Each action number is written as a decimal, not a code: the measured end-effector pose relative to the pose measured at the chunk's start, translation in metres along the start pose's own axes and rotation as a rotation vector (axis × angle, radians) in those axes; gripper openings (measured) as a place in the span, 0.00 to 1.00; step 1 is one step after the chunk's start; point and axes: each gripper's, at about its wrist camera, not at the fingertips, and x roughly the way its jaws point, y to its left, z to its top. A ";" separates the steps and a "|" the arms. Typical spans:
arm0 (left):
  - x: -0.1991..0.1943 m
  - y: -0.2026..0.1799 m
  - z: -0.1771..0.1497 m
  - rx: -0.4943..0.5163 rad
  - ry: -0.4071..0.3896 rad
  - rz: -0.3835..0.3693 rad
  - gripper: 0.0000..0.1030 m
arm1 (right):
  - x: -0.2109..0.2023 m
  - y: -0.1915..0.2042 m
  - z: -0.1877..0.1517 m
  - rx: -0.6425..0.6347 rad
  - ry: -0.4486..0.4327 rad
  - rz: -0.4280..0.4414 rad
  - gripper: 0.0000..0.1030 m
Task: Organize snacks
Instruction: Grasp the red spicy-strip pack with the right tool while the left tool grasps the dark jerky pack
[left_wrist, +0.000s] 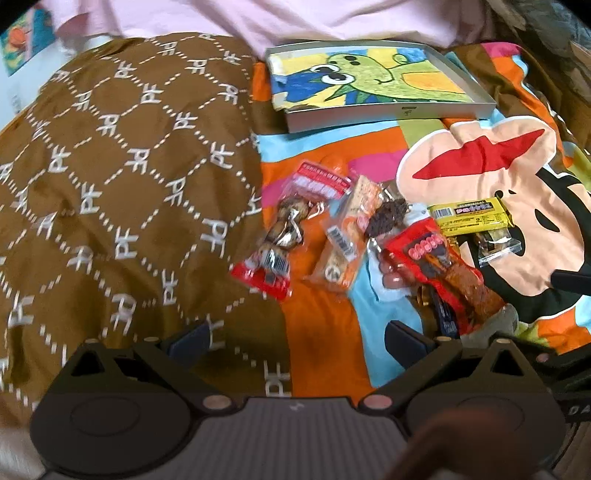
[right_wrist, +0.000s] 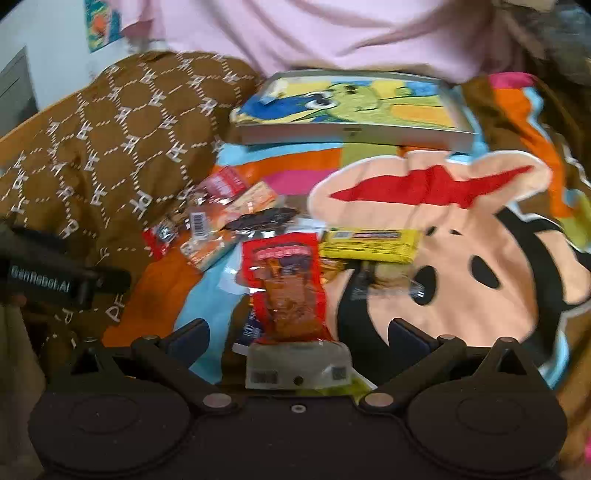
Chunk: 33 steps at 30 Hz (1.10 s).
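Observation:
Several snack packets lie in a loose pile on a colourful bedspread. In the left wrist view: a red packet of brown pieces (left_wrist: 284, 229), an orange packet (left_wrist: 347, 236), a dark snack (left_wrist: 388, 218), a long red meat-stick packet (left_wrist: 443, 273) and a yellow packet (left_wrist: 469, 216). My left gripper (left_wrist: 297, 341) is open over bare bedspread, just short of the pile. My right gripper (right_wrist: 298, 336) is open too. The meat-stick packet (right_wrist: 291, 291) lies between its fingers without being pinched. The yellow packet (right_wrist: 369, 245) sits just beyond. A shallow grey box (left_wrist: 388, 118) with a cartoon dinosaur picture lies behind the pile.
A brown pillow with a white pattern (left_wrist: 110, 184) fills the left side, against the snacks. Pink fabric (left_wrist: 258, 18) lies along the back. The bedspread's big monkey face (right_wrist: 461, 258) spreads to the right. The left gripper's body (right_wrist: 55, 280) shows at the right view's left edge.

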 end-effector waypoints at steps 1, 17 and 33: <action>0.003 0.000 0.005 0.013 -0.005 -0.007 1.00 | 0.005 0.001 0.002 -0.013 0.006 0.008 0.99; 0.053 -0.013 0.052 0.177 -0.147 -0.161 1.00 | 0.083 -0.011 0.022 -0.010 0.112 0.075 0.75; 0.066 -0.037 0.047 0.397 -0.230 -0.242 0.94 | 0.078 -0.021 0.021 -0.025 0.095 -0.057 0.51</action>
